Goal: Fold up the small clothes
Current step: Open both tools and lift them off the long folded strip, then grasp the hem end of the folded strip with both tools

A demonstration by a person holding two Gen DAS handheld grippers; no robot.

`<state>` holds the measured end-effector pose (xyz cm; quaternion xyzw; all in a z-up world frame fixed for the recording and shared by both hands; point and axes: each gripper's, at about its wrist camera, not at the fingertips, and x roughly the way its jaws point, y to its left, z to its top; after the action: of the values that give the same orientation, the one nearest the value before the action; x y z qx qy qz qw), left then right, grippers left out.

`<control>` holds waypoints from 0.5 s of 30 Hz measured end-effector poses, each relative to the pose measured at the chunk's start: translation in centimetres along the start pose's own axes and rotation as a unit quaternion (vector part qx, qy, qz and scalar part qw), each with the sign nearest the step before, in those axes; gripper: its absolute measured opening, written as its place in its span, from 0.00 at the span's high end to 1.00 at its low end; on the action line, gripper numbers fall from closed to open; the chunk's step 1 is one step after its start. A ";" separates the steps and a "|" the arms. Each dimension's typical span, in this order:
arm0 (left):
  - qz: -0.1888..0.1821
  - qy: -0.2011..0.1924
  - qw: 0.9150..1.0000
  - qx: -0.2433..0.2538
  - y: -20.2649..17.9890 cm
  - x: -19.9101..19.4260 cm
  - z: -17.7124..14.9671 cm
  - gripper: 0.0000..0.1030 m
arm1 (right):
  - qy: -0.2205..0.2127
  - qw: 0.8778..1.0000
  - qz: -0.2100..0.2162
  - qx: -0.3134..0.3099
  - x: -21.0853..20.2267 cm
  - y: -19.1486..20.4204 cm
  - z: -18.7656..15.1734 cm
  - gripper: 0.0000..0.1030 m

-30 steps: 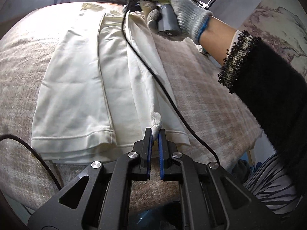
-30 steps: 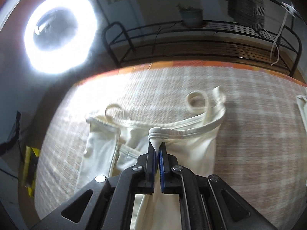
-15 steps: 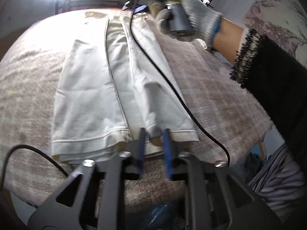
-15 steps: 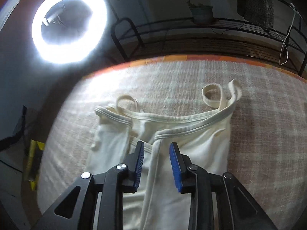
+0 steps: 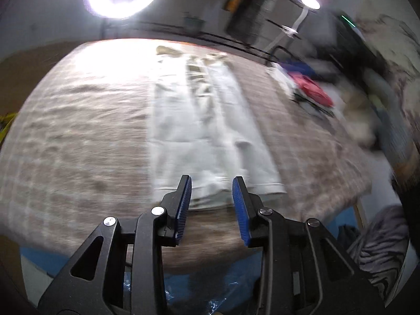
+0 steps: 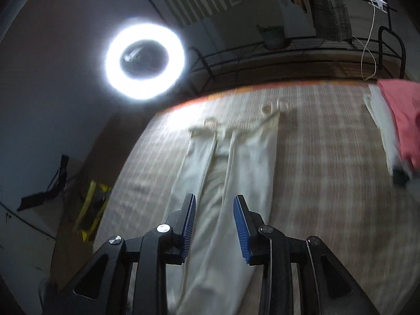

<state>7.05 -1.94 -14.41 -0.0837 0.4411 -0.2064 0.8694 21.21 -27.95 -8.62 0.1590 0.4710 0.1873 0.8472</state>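
A cream sleeveless top lies flat on the checked table cloth, both long sides folded inward into a narrow strip. In the left wrist view my left gripper is open and empty, raised just behind the hem. In the right wrist view the same top runs away from me, its straps at the far end. My right gripper is open and empty, raised above the lower part of the strip. Both views are motion-blurred.
A pile of clothes with a red garment lies at the table's right side; it also shows in the right wrist view. A ring light and a black metal rack stand behind the table. The table cloth spreads left of the top.
Both grippers let go of the top's folded edge, opened wide and pulled back and up. The right hand has left the left wrist view. The top now lies as a narrow strip.
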 end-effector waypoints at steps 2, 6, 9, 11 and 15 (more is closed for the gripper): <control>0.008 0.016 0.999 -0.030 2.2 0.4 0.2 0.69 | 0.022 1.000 -0.004 -0.001 -0.4 0.3 -3.5 0.69; -0.002 0.053 0.995 -0.090 5.1 2.3 0.1 0.69 | 0.064 0.998 0.004 0.028 -0.2 -0.5 -10.2 0.65; -0.018 0.082 0.988 -0.128 6.2 3.8 -0.5 0.69 | 0.107 0.994 0.007 0.038 1.5 -1.4 -13.3 0.65; -0.032 0.095 0.984 -0.145 6.7 4.6 -0.8 0.69 | 0.126 0.991 0.011 0.047 2.3 -1.9 -15.0 0.64; -0.046 0.107 0.979 -0.165 7.2 5.5 -1.0 0.75 | 0.148 0.984 0.046 0.086 3.6 -3.3 -16.8 0.65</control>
<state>11.17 2.16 -21.39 -0.2236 0.5555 -0.1787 0.7807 9.12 -27.61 -21.19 0.2234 0.5974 0.2058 0.7422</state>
